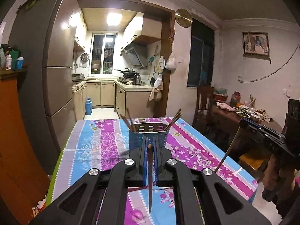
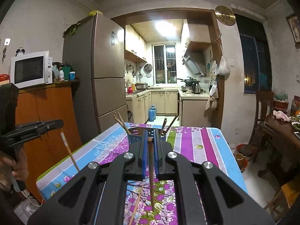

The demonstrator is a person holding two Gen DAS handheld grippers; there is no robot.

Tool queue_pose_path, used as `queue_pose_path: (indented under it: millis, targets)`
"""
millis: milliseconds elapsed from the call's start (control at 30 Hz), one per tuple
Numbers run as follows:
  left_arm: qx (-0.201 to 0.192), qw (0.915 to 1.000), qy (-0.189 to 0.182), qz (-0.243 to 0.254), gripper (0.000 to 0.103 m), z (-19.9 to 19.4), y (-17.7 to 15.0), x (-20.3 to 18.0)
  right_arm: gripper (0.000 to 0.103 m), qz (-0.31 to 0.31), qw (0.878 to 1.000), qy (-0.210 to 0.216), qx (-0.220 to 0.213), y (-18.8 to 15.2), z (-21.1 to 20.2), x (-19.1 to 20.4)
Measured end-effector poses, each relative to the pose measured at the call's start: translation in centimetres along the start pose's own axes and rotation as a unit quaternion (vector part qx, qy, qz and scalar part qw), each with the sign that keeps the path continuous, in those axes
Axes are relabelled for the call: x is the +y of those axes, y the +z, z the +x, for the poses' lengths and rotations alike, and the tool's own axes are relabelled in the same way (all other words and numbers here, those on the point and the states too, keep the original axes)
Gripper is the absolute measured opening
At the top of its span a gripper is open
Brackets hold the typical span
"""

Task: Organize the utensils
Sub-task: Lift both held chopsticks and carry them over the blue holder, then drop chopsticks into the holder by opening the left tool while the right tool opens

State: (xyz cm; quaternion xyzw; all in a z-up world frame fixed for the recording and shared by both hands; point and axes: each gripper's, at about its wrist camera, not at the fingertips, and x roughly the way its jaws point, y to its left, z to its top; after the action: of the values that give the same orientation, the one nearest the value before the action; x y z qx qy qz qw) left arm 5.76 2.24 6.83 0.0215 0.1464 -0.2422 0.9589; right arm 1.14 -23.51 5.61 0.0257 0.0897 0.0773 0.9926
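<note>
A blue perforated utensil holder (image 1: 137,137) stands on the flowered tablecloth (image 1: 93,131) with several chopsticks leaning out of it. My left gripper (image 1: 150,140) is shut on a dark chopstick (image 1: 150,178) that hangs tip-down above the cloth, short of the holder. At the right edge of this view, my right gripper (image 1: 242,124) carries its own slanting chopstick (image 1: 227,150). In the right wrist view, the right gripper (image 2: 151,133) is shut on a brown chopstick (image 2: 151,174) that hangs in front of the holder (image 2: 134,137). The left gripper (image 2: 60,124) shows at the left with its chopstick (image 2: 70,151). One loose chopstick (image 2: 136,205) lies on the cloth below.
A tall fridge (image 2: 105,71) and an orange cabinet (image 2: 48,116) with a microwave (image 2: 30,69) stand left of the table. A dark dining table (image 1: 249,112) with dishes and a wooden chair (image 1: 203,103) are to the right. A person's hand (image 2: 17,166) grips the left handle.
</note>
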Motion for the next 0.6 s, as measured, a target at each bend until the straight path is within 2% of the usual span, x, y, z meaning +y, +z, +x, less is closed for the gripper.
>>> queue_pose_path:
  millis: [167, 300, 433, 600]
  targets:
    - [-0.001, 0.9999, -0.010, 0.002, 0.007, 1.3, 1.1, -0.7, 0.005, 0.001, 1.000, 0.012, 0.002, 0.8, 0.6, 0.3]
    - [-0.014, 0.9997, -0.019, 0.001, 0.007, 3.0, 3.8, -0.8, 0.005, 0.002, 1.000, 0.019, -0.003, 2.7, 2.1, 0.3]
    - [-0.060, 0.9980, -0.002, 0.020, 0.007, 4.9, 8.1, -1.4, 0.005, 0.004, 0.999, 0.014, -0.037, 6.7, 4.1, 0.1]
    - [-0.109, 0.9938, 0.005, 0.017, 0.007, 8.5, 13.7, -1.3, 0.005, 0.011, 0.996, 0.005, -0.086, 11.8, 7.6, -0.3]
